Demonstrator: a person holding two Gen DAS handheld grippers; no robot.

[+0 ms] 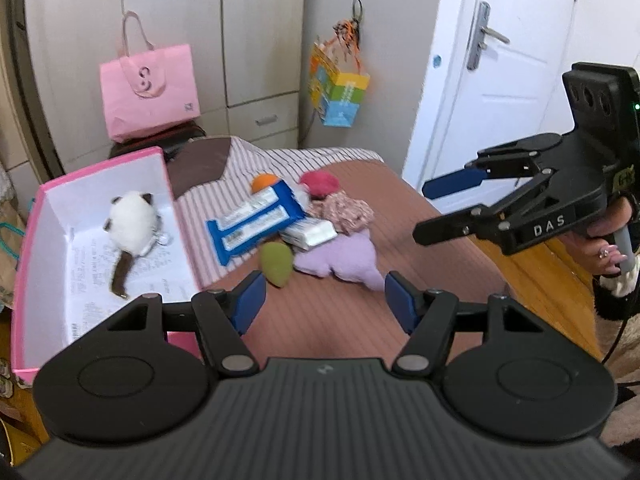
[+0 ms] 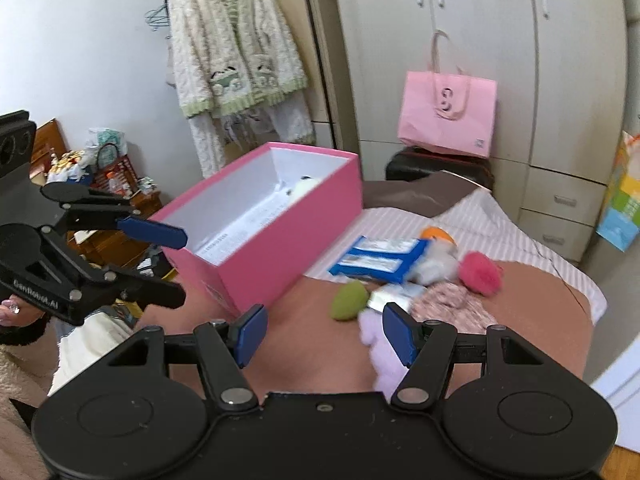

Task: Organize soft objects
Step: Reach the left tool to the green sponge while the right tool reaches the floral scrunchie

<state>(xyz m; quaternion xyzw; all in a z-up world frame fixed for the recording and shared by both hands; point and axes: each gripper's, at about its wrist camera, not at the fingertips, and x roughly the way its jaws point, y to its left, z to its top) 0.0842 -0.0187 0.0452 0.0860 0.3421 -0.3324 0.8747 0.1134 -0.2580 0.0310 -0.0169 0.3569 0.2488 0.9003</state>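
A pink box (image 1: 178, 216) with a white inside stands on the bed's left; a white and brown plush cat (image 1: 130, 226) lies in it. The box (image 2: 280, 248) also shows in the right wrist view. On the bed lies a pile: a green soft piece (image 1: 276, 264), a lilac plush (image 1: 340, 260), a pink patterned cloth (image 1: 346, 212), a red pompom (image 1: 320, 182), an orange ball (image 1: 264, 181), blue tissue packs (image 1: 256, 220). My left gripper (image 1: 324, 300) is open and empty, just short of the pile. My right gripper (image 2: 324, 334) is open and empty, its right finger over the lilac plush (image 2: 376, 344).
A pink bag (image 1: 150, 88) sits on a dark stool by the grey wardrobe (image 1: 248, 40). A colourful bag (image 1: 338, 92) hangs on it. A white door (image 1: 500, 60) is at the right. A cardigan (image 2: 236, 52) hangs on the wall. The bed has a brown cover (image 1: 340, 328).
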